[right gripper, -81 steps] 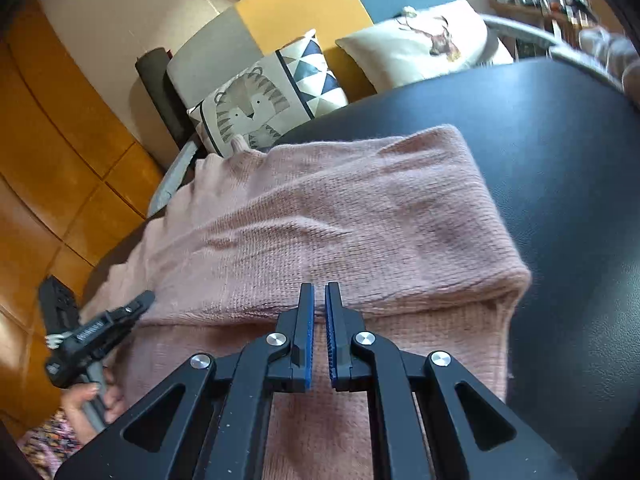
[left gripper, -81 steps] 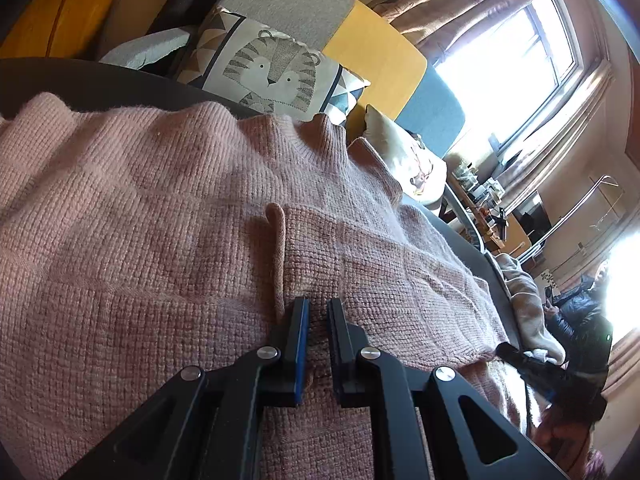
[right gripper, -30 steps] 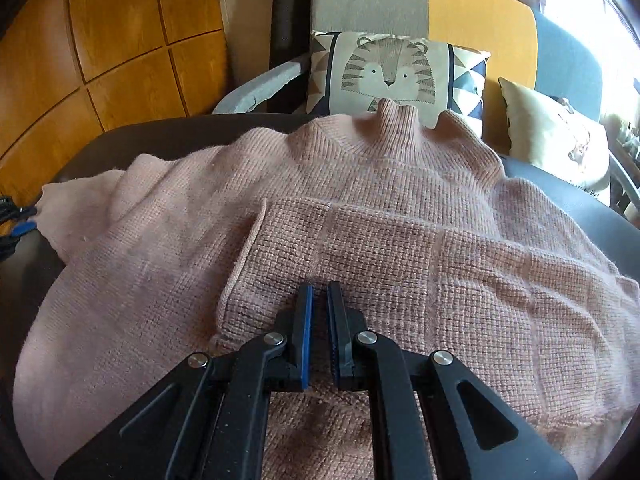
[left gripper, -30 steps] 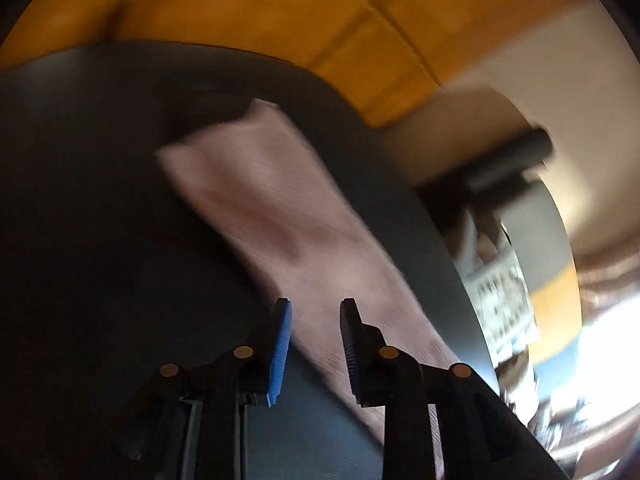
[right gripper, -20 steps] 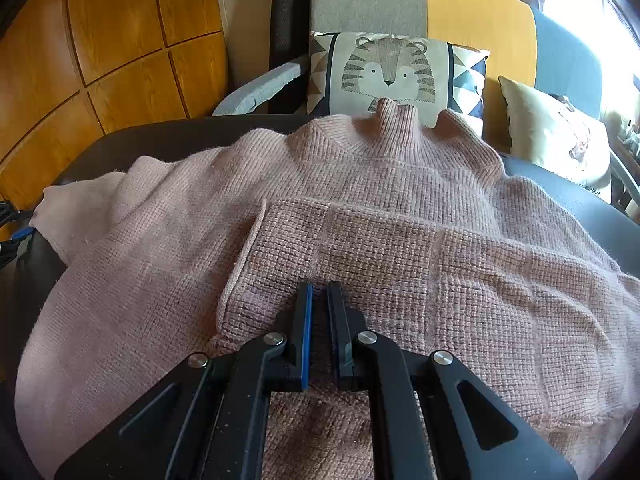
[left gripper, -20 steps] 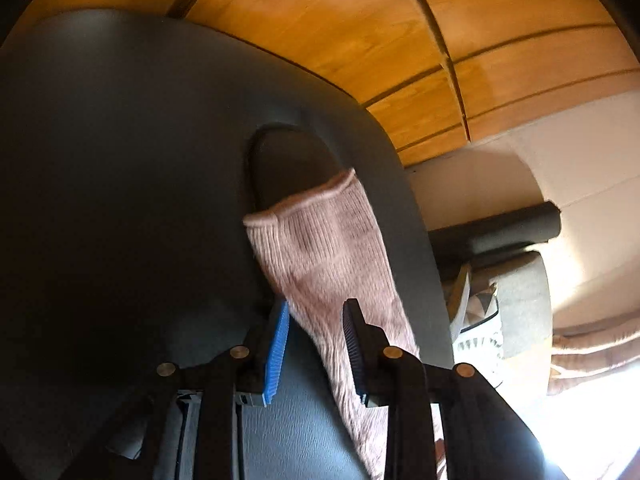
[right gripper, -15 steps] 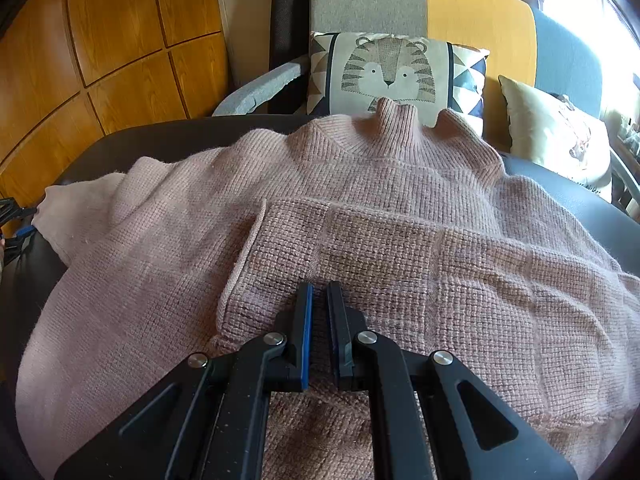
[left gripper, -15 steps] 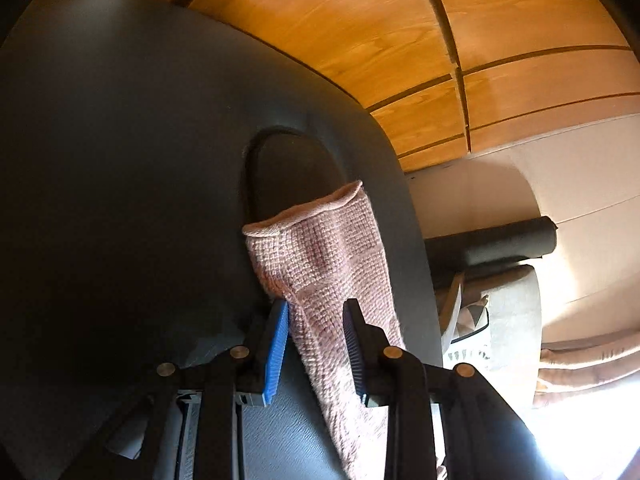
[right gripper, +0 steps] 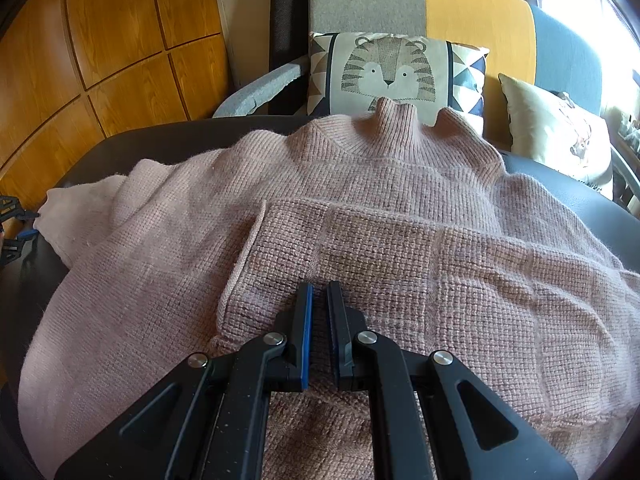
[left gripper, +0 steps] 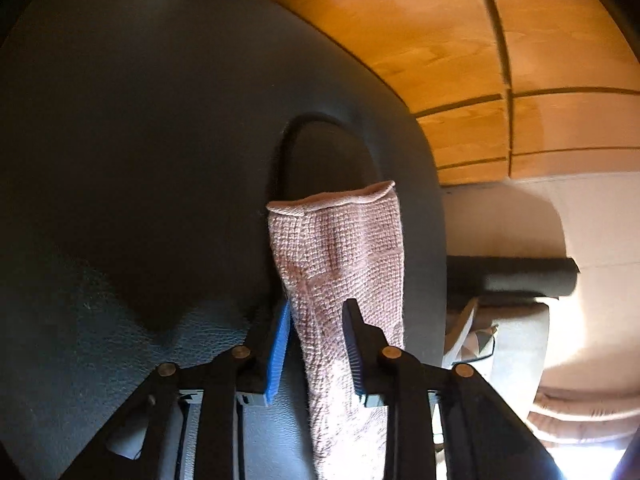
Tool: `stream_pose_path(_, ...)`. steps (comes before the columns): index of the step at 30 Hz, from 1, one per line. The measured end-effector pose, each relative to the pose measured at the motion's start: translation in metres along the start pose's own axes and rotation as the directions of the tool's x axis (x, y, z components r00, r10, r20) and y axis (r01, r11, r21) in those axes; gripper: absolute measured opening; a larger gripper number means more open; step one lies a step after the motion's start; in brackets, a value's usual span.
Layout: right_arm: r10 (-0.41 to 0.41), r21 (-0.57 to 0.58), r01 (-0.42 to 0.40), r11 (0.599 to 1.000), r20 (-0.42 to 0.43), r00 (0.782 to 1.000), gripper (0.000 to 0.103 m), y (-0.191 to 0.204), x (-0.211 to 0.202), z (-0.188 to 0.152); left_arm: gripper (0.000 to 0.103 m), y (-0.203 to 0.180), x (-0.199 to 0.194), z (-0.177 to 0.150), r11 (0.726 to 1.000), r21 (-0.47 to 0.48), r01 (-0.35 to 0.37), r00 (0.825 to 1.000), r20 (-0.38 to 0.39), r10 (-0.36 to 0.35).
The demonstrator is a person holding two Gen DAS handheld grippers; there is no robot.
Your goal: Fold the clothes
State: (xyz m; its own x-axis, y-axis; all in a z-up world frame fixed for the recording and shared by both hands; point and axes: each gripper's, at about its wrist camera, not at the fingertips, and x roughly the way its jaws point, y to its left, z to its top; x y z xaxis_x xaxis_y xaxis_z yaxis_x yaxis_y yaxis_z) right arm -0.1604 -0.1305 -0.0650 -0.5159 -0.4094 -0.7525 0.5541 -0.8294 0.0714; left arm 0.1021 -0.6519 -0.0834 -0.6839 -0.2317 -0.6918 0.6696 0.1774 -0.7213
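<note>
- We see no containers in either view; the pink knit sweater (right gripper: 360, 216) lies spread straight on the dark, leather-like tabletop (right gripper: 580, 188).
- In the right wrist view the sweater fills the middle and lower frame, its high collar pointing toward the top centre, just below the tiger-print cushion (right gripper: 388, 68).
- One sleeve is folded across the body, its cuff edge ending left of centre, and the coarse waffle knit shows square crease lines.
- The other sleeve (left gripper: 340, 264) runs out to the left edge of that frame, where the left gripper (right gripper: 16, 220) shows only as a small black and blue shape beside the cuff.
- In the left wrist view this sleeve runs up from the bottom centre, its rolled cuff at mid-frame, with the tabletop dark behind it.
- Our left gripper (left gripper: 316, 316) has its fingers (left gripper: 280, 340) spread apart on either side of the sleeve; the blue pads are not clamping the knit.
- Our right gripper (right gripper: 318, 300) sits low at the bottom centre, angled toward the collar, over the folded sleeve.
- Its fingers (right gripper: 302, 328) are nearly together with only a narrow slit between them; we cannot tell whether any knit is pinched there.
- Behind the tabletop stand a grey, yellow and blue sofa (right gripper: 472, 4) at the top, a pale deer-print cushion (right gripper: 560, 128) at the right, and wood wall panels (right gripper: 100, 40) at the upper left.
</note>
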Motion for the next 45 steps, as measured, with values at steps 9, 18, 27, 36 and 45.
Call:
stream_pose_path(9, 0.013, 0.013, -0.013, 1.000, 0.000, 1.000, 0.008, -0.003, 0.000, 0.001, 0.004, 0.002, 0.008, -0.002, 0.999, 0.013, 0.045, 0.998, 0.038, -0.046)
stream_pose_path(18, 0.035, 0.032, -0.035, 0.999, -0.002, 0.999, 0.008, -0.010, -0.001, 0.002, 0.004, -0.077, -0.038, -0.035, 0.909, 0.298, 0.292, 0.949, 0.026, -0.314)
stream_pose_path(27, 0.204, 0.240, -0.191, 0.952, -0.030, 0.978, 0.015, -0.042, -0.004, 0.013, 0.004, -0.172, -0.056, -0.153, 0.701, 0.484, 0.523, 0.852, -0.274, -0.446)
stream_pose_path(36, 0.264, 0.255, -0.269, 0.929, 0.053, 0.963, 0.037, -0.065, -0.052, 0.020, 0.004, -0.208, -0.037, -0.318, 0.555, 0.519, 0.651, 0.754, -0.526, -0.393)
stream_pose_path(45, 0.269, 0.415, -0.290, 0.862, 0.110, 0.957, 0.037, -0.112, -0.070, 0.002, 0.004, -0.175, -0.005, -0.438, 0.544, 0.518, 0.660, 0.721, -0.640, -0.265)
